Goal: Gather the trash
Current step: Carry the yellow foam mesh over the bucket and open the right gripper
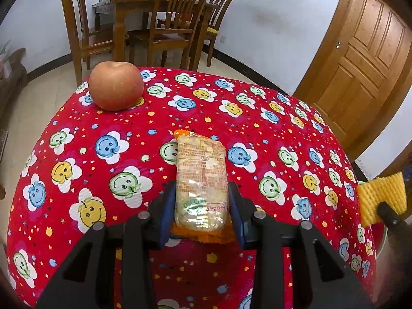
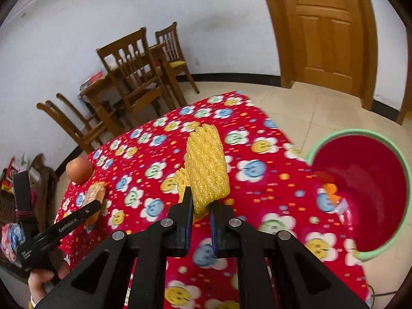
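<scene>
Lying on one tablecloth: one apple, one snack packet.

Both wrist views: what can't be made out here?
- Snack packet print: too small to read, left wrist view.
- Bucket: cut off by the right edge; orange scrap inside is blurred, right wrist view.
- Yellow foam net: cut off at the right edge, left wrist view.

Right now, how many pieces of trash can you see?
2. A snack packet lies on the table between the left jaws; a yellow foam net is held up in the right jaws. More may lie out of view.
</scene>
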A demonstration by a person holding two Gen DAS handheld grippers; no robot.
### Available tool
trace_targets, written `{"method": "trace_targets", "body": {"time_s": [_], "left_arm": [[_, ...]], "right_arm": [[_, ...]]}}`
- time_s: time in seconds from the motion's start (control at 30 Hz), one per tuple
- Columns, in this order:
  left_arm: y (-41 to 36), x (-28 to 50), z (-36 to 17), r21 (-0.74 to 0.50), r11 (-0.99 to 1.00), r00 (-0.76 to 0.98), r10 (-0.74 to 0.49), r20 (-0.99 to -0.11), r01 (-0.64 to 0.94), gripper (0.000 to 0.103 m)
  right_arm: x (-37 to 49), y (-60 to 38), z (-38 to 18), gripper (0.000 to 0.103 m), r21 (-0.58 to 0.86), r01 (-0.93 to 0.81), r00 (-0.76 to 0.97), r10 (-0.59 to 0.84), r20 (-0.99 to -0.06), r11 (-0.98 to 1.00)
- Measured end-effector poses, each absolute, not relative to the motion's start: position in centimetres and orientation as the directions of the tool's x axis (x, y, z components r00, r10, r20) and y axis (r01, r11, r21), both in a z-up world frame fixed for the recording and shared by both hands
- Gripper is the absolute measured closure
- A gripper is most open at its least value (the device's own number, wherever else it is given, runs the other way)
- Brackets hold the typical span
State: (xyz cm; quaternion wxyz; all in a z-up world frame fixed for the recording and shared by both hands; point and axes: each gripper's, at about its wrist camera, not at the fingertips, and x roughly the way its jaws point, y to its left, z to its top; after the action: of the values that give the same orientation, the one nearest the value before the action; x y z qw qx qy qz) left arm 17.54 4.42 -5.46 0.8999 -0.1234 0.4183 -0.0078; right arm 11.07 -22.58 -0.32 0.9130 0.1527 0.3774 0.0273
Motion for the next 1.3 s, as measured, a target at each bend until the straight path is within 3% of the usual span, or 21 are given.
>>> {"method": "trace_targets", "body": {"time_s": [0.8,1.03,1.13,1.3], "left_arm": [[-0.2,16.7,-3.7,-0.168,0.986,0.661,-0.126,-0.74,-0.001,0.064],[-3.7,15.8,-2.1,-0.187,0.979,0.65,-0.198,-0.734,0.087,0.064],[-5.7,15.4,-1.6,-0.19,0.973,0.642,-0.228,-0.732,0.128,0.064],[-9.2,14.8,-1.1,-0.185,0.962,0.625,-0.27,-0.733,0.198,0.064]], "right_arm": [[6.3,-37.3,-0.9,0.091,0.297,0.405,0.728,-0.108,-0.677,0.865],[5.1,-40.4,-2.5,0.086,0.323,0.462,0.693,-0.109,-0.712,0.826],[4.3,-41.5,-3.0,0.074,0.334,0.482,0.688,-0.114,-0.717,0.81],[3.2,-43.3,-3.4,0.073,0.352,0.506,0.683,-0.117,-0.721,0.787]]}}
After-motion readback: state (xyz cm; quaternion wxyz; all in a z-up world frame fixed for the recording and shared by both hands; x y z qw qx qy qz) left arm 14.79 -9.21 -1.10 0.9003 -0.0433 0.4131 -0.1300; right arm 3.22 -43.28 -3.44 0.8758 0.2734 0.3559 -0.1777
